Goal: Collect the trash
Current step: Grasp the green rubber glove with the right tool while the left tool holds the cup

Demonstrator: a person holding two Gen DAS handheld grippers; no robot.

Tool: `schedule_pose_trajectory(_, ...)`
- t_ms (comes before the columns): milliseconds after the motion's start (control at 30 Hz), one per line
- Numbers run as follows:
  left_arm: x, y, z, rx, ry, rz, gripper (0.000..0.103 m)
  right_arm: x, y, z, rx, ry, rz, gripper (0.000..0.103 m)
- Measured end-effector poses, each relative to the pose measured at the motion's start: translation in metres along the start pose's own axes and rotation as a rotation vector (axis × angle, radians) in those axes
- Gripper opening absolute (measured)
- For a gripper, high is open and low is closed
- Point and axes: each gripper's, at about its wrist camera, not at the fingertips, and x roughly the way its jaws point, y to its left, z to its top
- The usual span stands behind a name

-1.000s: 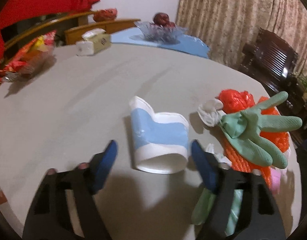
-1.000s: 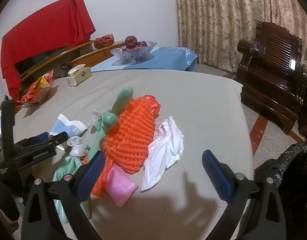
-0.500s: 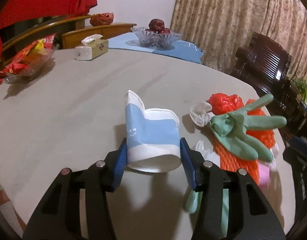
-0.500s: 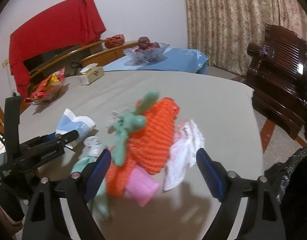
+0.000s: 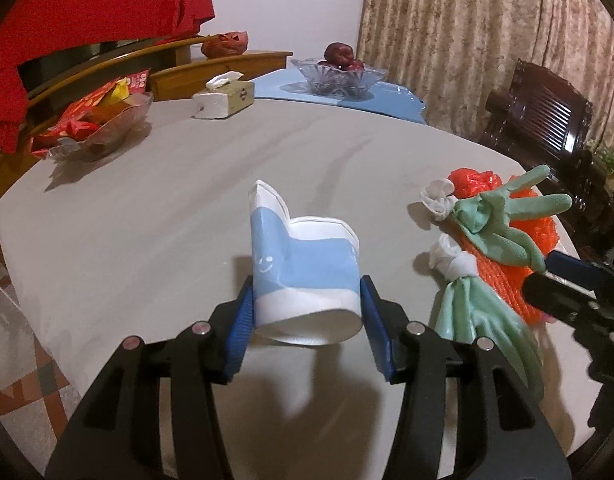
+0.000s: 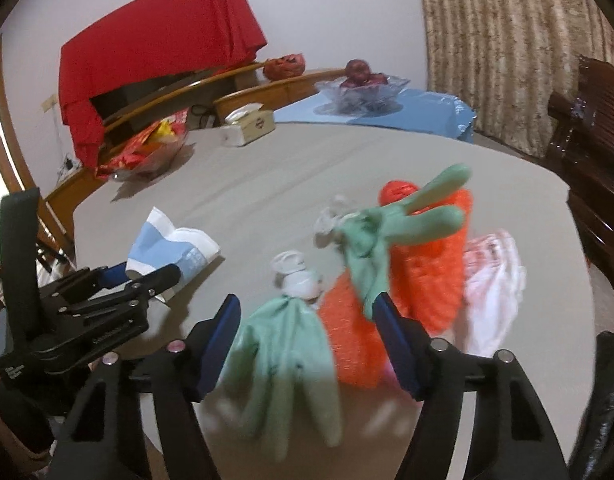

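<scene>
**Crushed cup clamped in the left fingers, glove pile between the right**

Here the crushed blue-and-white paper cup [image 5: 305, 276] sits between the blue pads of the left gripper [image 5: 307, 320], its open rim toward the camera; both fingers [image 5: 239, 332] press against its sides, so the cup is held. In the left wrist view it appears lifted a little off the grey round counter [image 5: 167, 208], with a shadow below it. From the right wrist view the same cup [image 6: 171, 248] shows at the left, pinched at the tip of the black left gripper [image 6: 147, 276].

Just right of the cup lies the rest of the trash: a mint-green rubber glove [image 5: 503, 224] draped over an orange plastic mesh bag [image 5: 503, 276], with small white crumpled pieces [image 5: 439, 200] beside it. The right gripper [image 6: 307, 344] is down over this pile, its fingers [image 6: 223, 340] set fairly narrow on either side of the green glove [image 6: 283, 344] and the edge of the orange mesh [image 6: 427, 264]. The view is blurred, and I cannot tell whether the pads actually touch the glove. A crumpled white-and-pink plastic bag [image 6: 491, 276] lies to the right of the mesh.

Farther back on the counter stand a tissue box [image 5: 223, 98], a clear dish of red snack packets [image 5: 95, 124] and a glass bowl of dark red fruit [image 5: 339, 72] on a blue cloth [image 5: 387, 100].
</scene>
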Motion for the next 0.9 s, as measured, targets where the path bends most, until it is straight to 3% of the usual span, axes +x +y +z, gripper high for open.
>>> schedule_pose_trajectory(367, -0.005, 0.014, -0.009, -0.014, 0.001, 0.003, 0.049, 0.017, 0.018, 0.001, -0.032, 0.057, 0.030, 0.053)
schedule_pose_trajectory(833, -0.006, 0.012, -0.014, -0.004, -0.006, 0.005, 0.049, 0.038, 0.020, -0.010, -0.049, 0.128, 0.002, 0.052)
schedule_pose_trajectory(900, -0.006, 0.012, -0.014, -0.002, -0.007, 0.006, 0.049, 0.041, 0.023, -0.012, -0.057, 0.130, 0.007, 0.045)
